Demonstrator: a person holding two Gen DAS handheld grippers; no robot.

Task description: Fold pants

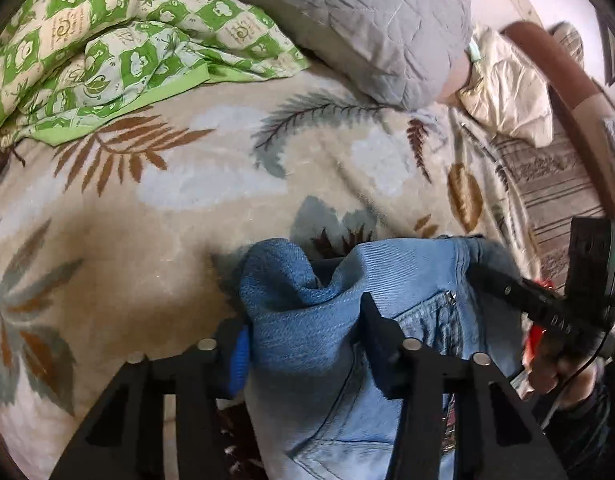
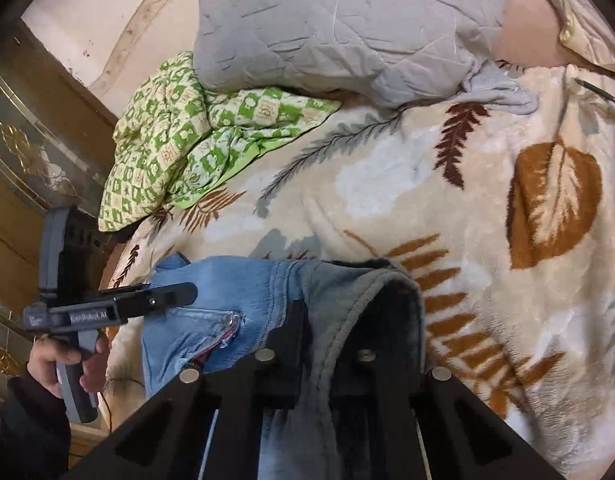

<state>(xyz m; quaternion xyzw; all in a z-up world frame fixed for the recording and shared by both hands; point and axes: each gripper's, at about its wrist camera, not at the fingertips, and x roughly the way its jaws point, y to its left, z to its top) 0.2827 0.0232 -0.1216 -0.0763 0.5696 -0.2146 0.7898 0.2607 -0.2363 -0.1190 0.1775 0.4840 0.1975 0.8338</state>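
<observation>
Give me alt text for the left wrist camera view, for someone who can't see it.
The left gripper clamps a bunched edge of light blue jeans above a bed, while the right gripper grips the jeans from the right side. Behind them lie a leaf-patterned beige blanket, a green checked quilt and a grey pillow.

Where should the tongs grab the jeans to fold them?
Best along the top edge, as now: the left tongs pinch one bunched corner of the jeans, the right tongs the fuzzy-lined waistband. Coming from the near side, level with the leaf blanket, probably lets the legs hang straight.
</observation>
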